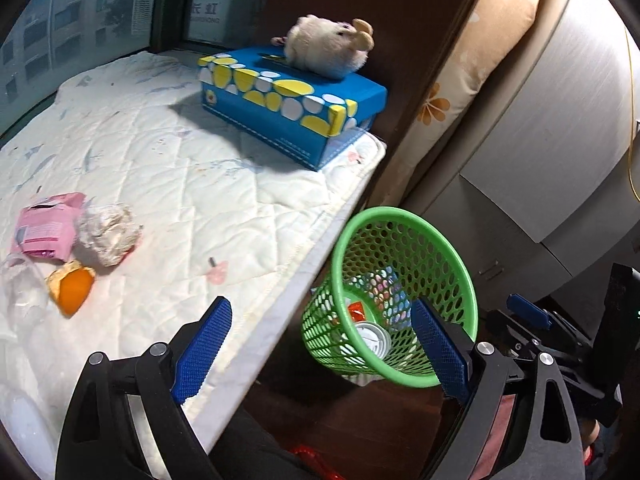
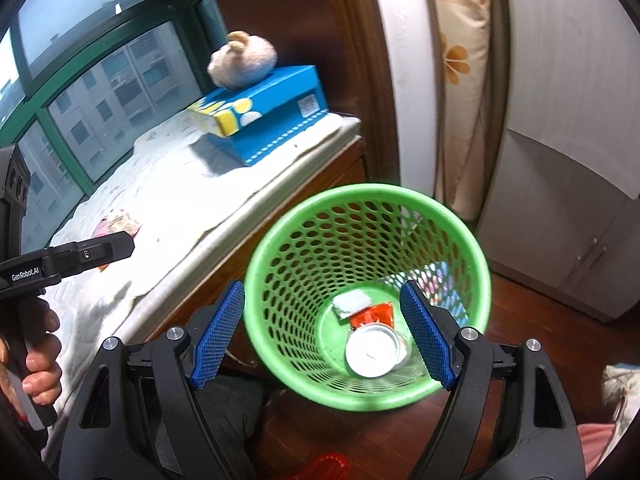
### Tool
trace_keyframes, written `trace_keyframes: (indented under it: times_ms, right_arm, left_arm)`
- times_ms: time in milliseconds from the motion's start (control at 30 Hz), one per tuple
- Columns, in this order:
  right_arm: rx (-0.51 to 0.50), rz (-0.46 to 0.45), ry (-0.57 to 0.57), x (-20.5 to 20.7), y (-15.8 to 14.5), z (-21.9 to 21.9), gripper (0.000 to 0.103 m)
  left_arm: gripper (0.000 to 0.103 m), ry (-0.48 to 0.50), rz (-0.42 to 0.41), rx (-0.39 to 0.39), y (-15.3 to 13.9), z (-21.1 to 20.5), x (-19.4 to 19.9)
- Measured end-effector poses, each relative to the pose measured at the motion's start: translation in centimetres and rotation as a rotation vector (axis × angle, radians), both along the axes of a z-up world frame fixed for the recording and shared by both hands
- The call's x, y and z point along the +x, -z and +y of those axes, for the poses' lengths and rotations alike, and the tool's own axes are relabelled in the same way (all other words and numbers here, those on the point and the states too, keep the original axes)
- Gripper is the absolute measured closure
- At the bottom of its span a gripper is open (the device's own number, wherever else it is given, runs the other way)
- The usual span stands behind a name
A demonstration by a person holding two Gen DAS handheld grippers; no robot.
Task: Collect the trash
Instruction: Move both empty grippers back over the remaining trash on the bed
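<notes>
A green mesh basket (image 1: 404, 216) (image 2: 472, 248) stands on the floor beside the padded window seat (image 1: 192, 176) (image 2: 188, 200). In it lie a clear plastic cup with a white lid (image 2: 374, 350) (image 1: 370, 338), a red wrapper (image 2: 374, 314) and a pale blue piece (image 2: 352, 302). On the seat lie a pink packet (image 1: 46, 226), a crumpled plastic wad (image 1: 106, 232), an orange peel (image 1: 72, 290) and clear plastic (image 1: 22, 292). My left gripper (image 1: 320, 348) is open and empty, between seat edge and basket. My right gripper (image 2: 324, 332) is open and empty above the basket.
A blue tissue box (image 1: 292, 104) (image 2: 272, 108) with a plush hamster (image 1: 332, 46) (image 2: 244, 58) on top sits at the seat's far end by the window. Curtain (image 1: 452, 92) and white cabinets (image 2: 560, 200) stand right. A red object (image 2: 328, 466) lies on the wooden floor.
</notes>
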State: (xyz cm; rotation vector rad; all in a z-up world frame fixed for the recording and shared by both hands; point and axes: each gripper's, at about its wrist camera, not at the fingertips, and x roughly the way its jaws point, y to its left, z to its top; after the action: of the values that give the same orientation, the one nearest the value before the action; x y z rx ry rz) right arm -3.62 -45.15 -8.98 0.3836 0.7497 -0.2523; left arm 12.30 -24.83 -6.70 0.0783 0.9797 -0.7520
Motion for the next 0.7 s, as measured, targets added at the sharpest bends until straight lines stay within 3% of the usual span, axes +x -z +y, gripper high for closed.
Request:
trace_keyframes:
  times_ms: [367,700]
  right_arm:
    - [-0.016,-0.021,-0.165,4.4,-1.6,6.0,0.023]
    - [0.013,-0.038,-0.303,9.6,-2.2,11.2,0.023]
  left_arm:
    - [0.015,-0.222,-0.036,0.015,-1.0,10.3,1.3]
    - [0.015,-0.418,-0.022,0.008,-0.6,19.4,1.2]
